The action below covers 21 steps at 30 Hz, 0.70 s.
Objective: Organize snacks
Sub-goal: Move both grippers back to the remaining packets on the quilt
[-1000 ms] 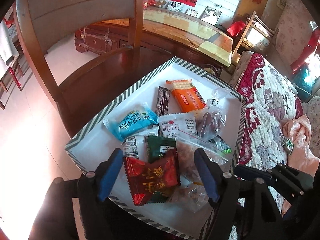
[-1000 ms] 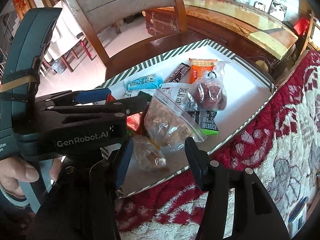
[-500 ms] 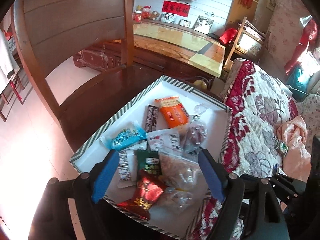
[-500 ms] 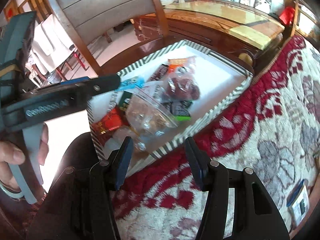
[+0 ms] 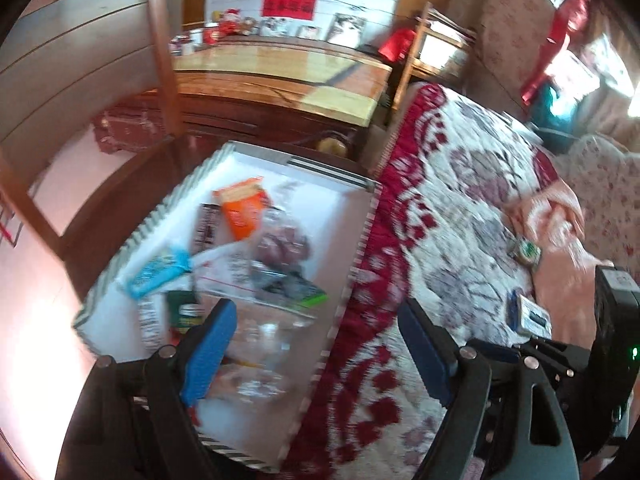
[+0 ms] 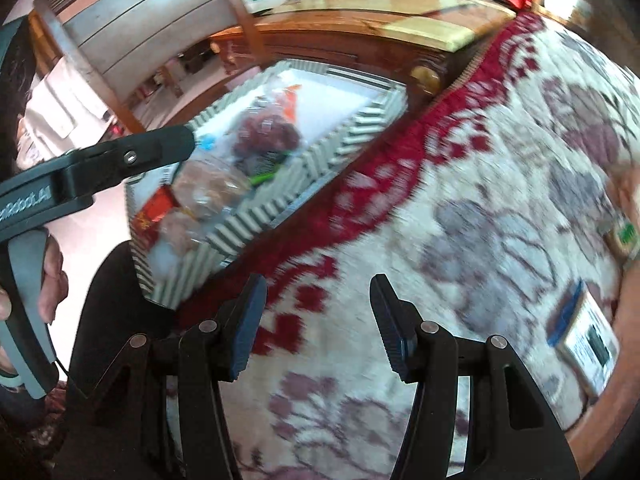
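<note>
A white box with a striped rim (image 5: 356,260) stands on a wooden chair seat and holds several snacks: an orange packet (image 5: 242,210), a blue packet (image 5: 158,270), a clear bag of dark red fruit (image 5: 282,244), a green packet (image 5: 296,290) and a clear bag of nuts (image 5: 256,336). My left gripper (image 5: 316,348) hangs open and empty over the box's right rim. My right gripper (image 6: 320,320) is open and empty above the floral blanket (image 6: 460,220), right of the box (image 6: 280,200). On the blanket lie a white-and-blue packet (image 6: 584,340) and a green-labelled packet (image 6: 626,236).
The chair back (image 5: 160,40) rises behind the box. A wooden cabinet with a glossy top (image 5: 280,76) stands beyond it. A pink cloth (image 5: 556,216) lies on the blanket's far right. A hand (image 6: 52,280) holds the left gripper's handle at the left.
Both grippers have swung right, away from the snacks in the box and towards the blanket. The left jaws stand wider than before. Neither has taken hold of anything.
</note>
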Motion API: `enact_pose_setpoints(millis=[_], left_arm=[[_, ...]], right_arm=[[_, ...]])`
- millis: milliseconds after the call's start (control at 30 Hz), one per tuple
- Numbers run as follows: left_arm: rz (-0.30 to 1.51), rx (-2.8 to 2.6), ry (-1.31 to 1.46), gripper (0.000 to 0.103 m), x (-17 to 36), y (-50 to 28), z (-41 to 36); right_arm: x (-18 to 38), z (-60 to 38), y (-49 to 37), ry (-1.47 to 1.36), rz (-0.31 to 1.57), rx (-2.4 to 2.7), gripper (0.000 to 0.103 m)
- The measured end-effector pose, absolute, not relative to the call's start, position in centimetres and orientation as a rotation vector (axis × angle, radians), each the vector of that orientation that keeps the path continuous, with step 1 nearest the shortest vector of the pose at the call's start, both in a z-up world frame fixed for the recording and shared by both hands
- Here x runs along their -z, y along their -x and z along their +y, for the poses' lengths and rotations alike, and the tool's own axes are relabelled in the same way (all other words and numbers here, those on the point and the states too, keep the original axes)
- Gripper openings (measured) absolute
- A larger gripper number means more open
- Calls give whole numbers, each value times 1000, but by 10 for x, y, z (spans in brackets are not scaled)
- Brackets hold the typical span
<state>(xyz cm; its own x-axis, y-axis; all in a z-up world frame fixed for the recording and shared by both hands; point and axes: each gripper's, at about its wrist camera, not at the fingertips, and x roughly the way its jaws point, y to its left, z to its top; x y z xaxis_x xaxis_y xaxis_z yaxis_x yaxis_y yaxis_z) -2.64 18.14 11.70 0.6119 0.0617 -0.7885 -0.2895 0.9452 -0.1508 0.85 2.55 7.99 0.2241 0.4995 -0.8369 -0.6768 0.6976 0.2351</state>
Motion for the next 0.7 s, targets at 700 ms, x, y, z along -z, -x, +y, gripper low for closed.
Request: enact_pose_setpoints(millis=[700], left_arm=[[1021, 181, 120, 84, -86, -48, 34]], right_arm=[[-59, -174, -62, -48, 1123, -441, 61]])
